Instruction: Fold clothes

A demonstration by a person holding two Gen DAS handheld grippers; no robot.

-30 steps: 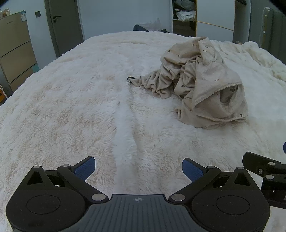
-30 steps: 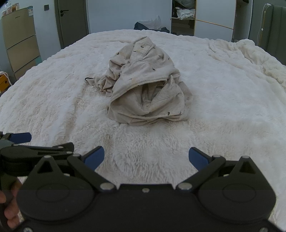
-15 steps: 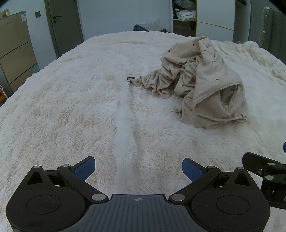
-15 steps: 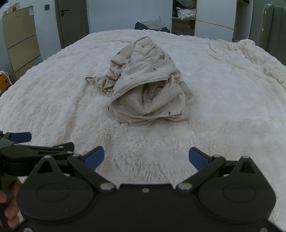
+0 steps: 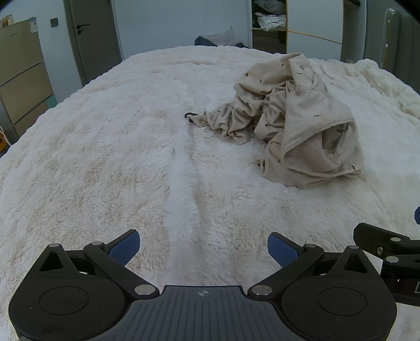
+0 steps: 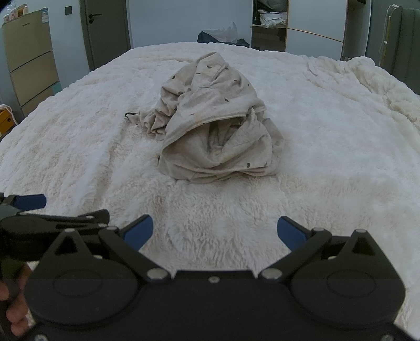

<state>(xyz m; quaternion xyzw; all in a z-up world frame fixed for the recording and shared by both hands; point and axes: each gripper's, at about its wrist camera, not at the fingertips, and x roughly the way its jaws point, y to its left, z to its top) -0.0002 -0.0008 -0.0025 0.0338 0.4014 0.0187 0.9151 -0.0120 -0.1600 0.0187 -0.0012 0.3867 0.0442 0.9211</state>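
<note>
A crumpled beige garment [image 5: 294,123] [image 6: 212,123] with small dark marks lies in a heap on the fluffy white bed cover [image 5: 118,147] [image 6: 328,147]. A small black loop [image 5: 189,115] sticks out at its left end. My left gripper [image 5: 203,248] hovers open over the cover, well short of the garment and to its left. My right gripper [image 6: 214,233] is open too, straight in front of the heap with a stretch of cover between. Nothing sits between either pair of blue pads. The left gripper also shows at the left edge of the right wrist view, held by a hand [image 6: 13,314].
Beyond the bed stand a tan drawer cabinet [image 5: 21,70] at the left, a grey door [image 5: 92,36], and an open wardrobe [image 5: 270,23] with folded laundry. A rumpled part of the cover [image 6: 380,84] bunches at the right. Dark bags [image 6: 223,36] lie behind the bed.
The right gripper has crept slightly nearer the garment; the left gripper is almost still. Both stay open.
</note>
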